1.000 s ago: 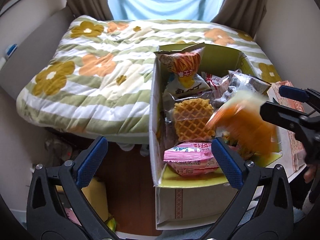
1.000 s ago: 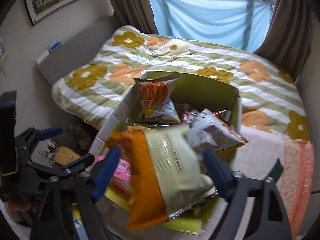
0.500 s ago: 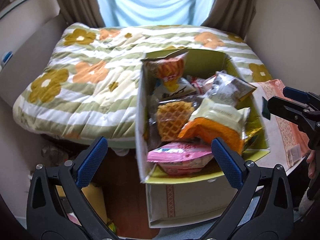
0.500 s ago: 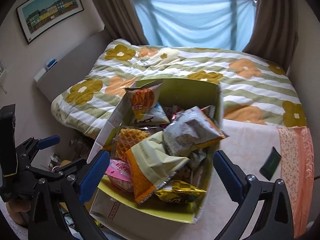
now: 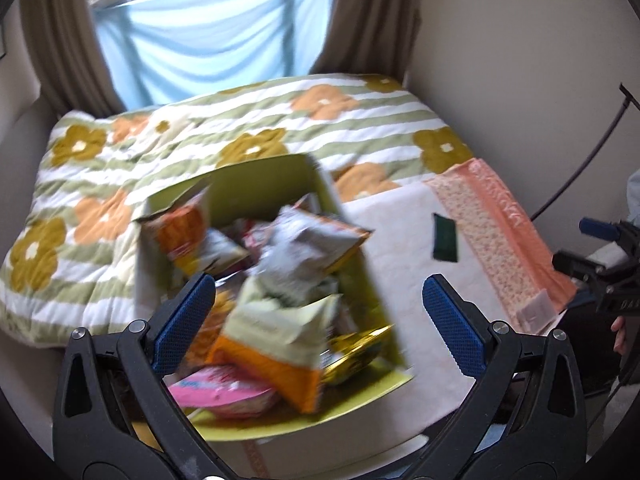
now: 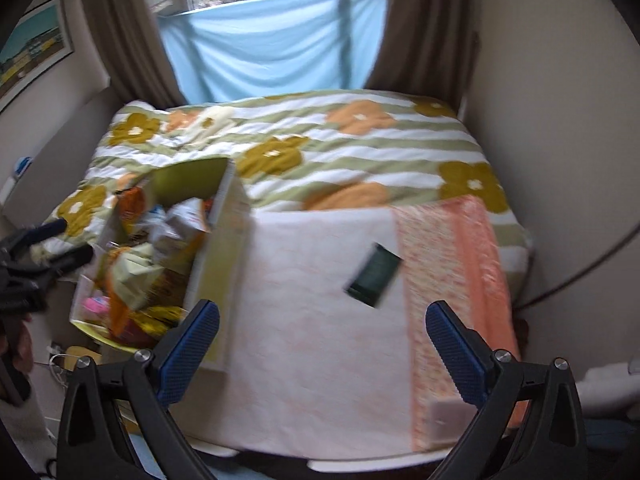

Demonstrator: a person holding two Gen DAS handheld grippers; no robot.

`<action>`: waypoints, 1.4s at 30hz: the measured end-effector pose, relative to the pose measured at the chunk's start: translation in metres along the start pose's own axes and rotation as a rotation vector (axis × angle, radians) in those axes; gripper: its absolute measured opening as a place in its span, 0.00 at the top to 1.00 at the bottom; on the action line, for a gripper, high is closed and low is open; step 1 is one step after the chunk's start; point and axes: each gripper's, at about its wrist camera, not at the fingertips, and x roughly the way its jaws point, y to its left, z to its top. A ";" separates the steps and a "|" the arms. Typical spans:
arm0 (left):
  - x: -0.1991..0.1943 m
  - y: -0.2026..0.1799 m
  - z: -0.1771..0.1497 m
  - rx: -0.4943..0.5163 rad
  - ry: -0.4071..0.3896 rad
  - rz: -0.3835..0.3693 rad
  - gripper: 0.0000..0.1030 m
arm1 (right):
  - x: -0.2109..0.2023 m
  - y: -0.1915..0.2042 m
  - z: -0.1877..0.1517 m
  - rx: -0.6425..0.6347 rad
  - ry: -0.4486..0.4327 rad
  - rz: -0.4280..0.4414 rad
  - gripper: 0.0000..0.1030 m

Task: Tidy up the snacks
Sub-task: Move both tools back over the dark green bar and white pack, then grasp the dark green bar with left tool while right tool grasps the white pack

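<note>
the dark green packet (image 6: 374, 275) lies flat and alone on the white towel (image 6: 312, 320), the one snack outside the cardboard box (image 6: 218, 264) where the rest are heaped. it sits just ahead of my right gripper (image 6: 322, 346) and a touch right of centre between the pads, its long axis tilted on a diagonal, far end leaning to the right. so i judge the right hand is the nearer one; from my left gripper (image 5: 320, 322) the same packet (image 5: 444, 239) lies off to the right, past the box wall (image 5: 360, 276). both sets of jaws stand wide and hold nothing. the left ones hang over the box's near end, above the orange and cream bag (image 5: 276, 340) and pink pack (image 5: 224, 394). room around the packet is open towel on all sides; the box side stands to its left, the orange patterned border (image 6: 452, 280) to its right, the flowered quilt (image 6: 320, 140) beyond. a turn of the wrist would be needed to square the pads across its narrow width.
</note>
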 end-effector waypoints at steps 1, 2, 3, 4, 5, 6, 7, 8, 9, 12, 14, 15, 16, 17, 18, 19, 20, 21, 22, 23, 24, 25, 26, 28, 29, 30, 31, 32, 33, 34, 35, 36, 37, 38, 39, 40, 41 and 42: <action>0.005 -0.011 0.005 0.005 0.005 -0.008 0.00 | 0.001 -0.014 -0.006 0.019 0.015 -0.007 0.00; 0.009 -0.023 0.010 0.009 0.011 -0.022 0.00 | 0.001 -0.027 -0.012 0.035 0.027 -0.015 0.00; 0.016 -0.039 0.016 0.018 0.017 -0.045 0.00 | 0.003 -0.039 -0.018 0.042 0.038 -0.021 0.00; 0.022 -0.051 0.019 0.026 0.023 -0.058 0.00 | 0.003 -0.047 -0.024 0.044 0.048 -0.026 0.00; 0.030 -0.066 0.024 0.037 0.034 -0.068 0.00 | 0.005 -0.056 -0.030 0.047 0.061 -0.034 0.00; 0.037 -0.078 0.026 0.046 0.044 -0.074 0.00 | 0.008 -0.066 -0.037 0.053 0.076 -0.040 0.00; 0.046 -0.093 0.030 0.057 0.052 -0.081 0.00 | 0.011 -0.074 -0.042 0.060 0.085 -0.039 0.00; 0.054 -0.105 0.032 0.064 0.059 -0.087 0.00 | 0.014 -0.082 -0.046 0.068 0.093 -0.036 0.00; 0.064 -0.117 0.034 0.070 0.068 -0.093 0.00 | 0.018 -0.091 -0.052 0.077 0.105 -0.031 0.00; 0.092 -0.147 0.039 0.073 0.087 -0.089 0.00 | 0.032 -0.111 -0.068 0.092 0.132 -0.027 0.00; 0.110 -0.163 0.039 0.076 0.107 -0.080 0.00 | 0.041 -0.118 -0.077 0.090 0.150 -0.028 0.00; 0.120 -0.169 0.040 0.076 0.115 -0.076 0.00 | 0.045 -0.121 -0.082 0.089 0.159 -0.025 0.00; 0.129 -0.176 0.039 0.077 0.123 -0.073 0.00 | 0.051 -0.124 -0.088 0.088 0.166 -0.025 0.00; 0.139 -0.181 0.037 0.078 0.131 -0.071 0.00 | 0.055 -0.127 -0.093 0.090 0.175 -0.029 0.00; 0.149 -0.186 0.036 0.081 0.139 -0.069 0.00 | 0.062 -0.129 -0.099 0.102 0.189 -0.039 0.00; 0.157 -0.189 0.034 0.084 0.148 -0.066 0.00 | 0.068 -0.132 -0.104 0.117 0.200 -0.046 0.00; 0.169 -0.193 0.031 0.088 0.162 -0.062 0.00 | 0.075 -0.135 -0.109 0.134 0.212 -0.049 0.00; 0.178 -0.194 0.029 0.092 0.174 -0.060 0.00 | 0.081 -0.137 -0.114 0.145 0.223 -0.059 0.00; 0.190 -0.196 0.026 0.097 0.193 -0.059 0.00 | 0.084 -0.138 -0.117 0.148 0.232 -0.071 0.00; 0.202 -0.197 0.022 0.102 0.210 -0.060 0.00 | 0.089 -0.137 -0.122 0.145 0.243 -0.085 0.00; 0.213 -0.199 0.019 0.107 0.223 -0.059 0.00 | 0.093 -0.137 -0.126 0.135 0.252 -0.100 0.00; 0.222 -0.200 0.016 0.113 0.233 -0.061 0.00 | 0.096 -0.136 -0.129 0.126 0.256 -0.112 0.00; 0.234 -0.202 0.013 0.124 0.246 -0.062 0.00 | 0.099 -0.135 -0.132 0.119 0.256 -0.123 0.00; 0.255 -0.204 0.008 0.145 0.268 -0.058 0.00 | 0.105 -0.134 -0.135 0.104 0.261 -0.156 0.00; 0.264 -0.206 0.007 0.155 0.278 -0.059 0.00 | 0.107 -0.134 -0.137 0.098 0.265 -0.171 0.00; 0.271 -0.206 0.006 0.163 0.284 -0.059 0.00 | 0.110 -0.133 -0.139 0.096 0.271 -0.182 0.00; 0.279 -0.207 0.004 0.170 0.292 -0.057 0.00 | 0.112 -0.133 -0.141 0.093 0.277 -0.191 0.00; 0.286 -0.208 0.003 0.175 0.297 -0.057 0.00 | 0.116 -0.133 -0.144 0.086 0.285 -0.203 0.00; 0.292 -0.209 0.002 0.177 0.301 -0.059 0.00 | 0.120 -0.133 -0.147 0.073 0.294 -0.223 0.00; 0.296 -0.209 0.002 0.177 0.302 -0.060 0.00 | 0.122 -0.133 -0.149 0.066 0.295 -0.218 0.00; 0.300 -0.210 0.001 0.179 0.304 -0.063 0.00 | 0.123 -0.133 -0.151 0.070 0.291 -0.204 0.00; 0.303 -0.211 0.000 0.180 0.305 -0.064 0.00 | 0.125 -0.134 -0.152 0.080 0.294 -0.199 0.00; 0.306 -0.212 -0.001 0.184 0.307 -0.064 0.00 | 0.127 -0.135 -0.153 0.083 0.300 -0.198 0.00; 0.309 -0.213 -0.001 0.188 0.309 -0.065 0.00 | 0.128 -0.135 -0.155 0.077 0.302 -0.203 0.00; 0.311 -0.214 -0.002 0.193 0.311 -0.066 0.00 | 0.129 -0.137 -0.156 0.072 0.306 -0.207 0.00; 0.314 -0.215 -0.002 0.199 0.314 -0.064 0.01 | 0.131 -0.138 -0.157 0.065 0.310 -0.211 0.00; 0.315 -0.215 -0.003 0.202 0.317 -0.063 0.01 | 0.133 -0.139 -0.158 0.059 0.313 -0.212 0.00; 0.316 -0.215 -0.003 0.204 0.319 -0.066 0.01 | 0.134 -0.139 -0.159 0.056 0.317 -0.209 0.00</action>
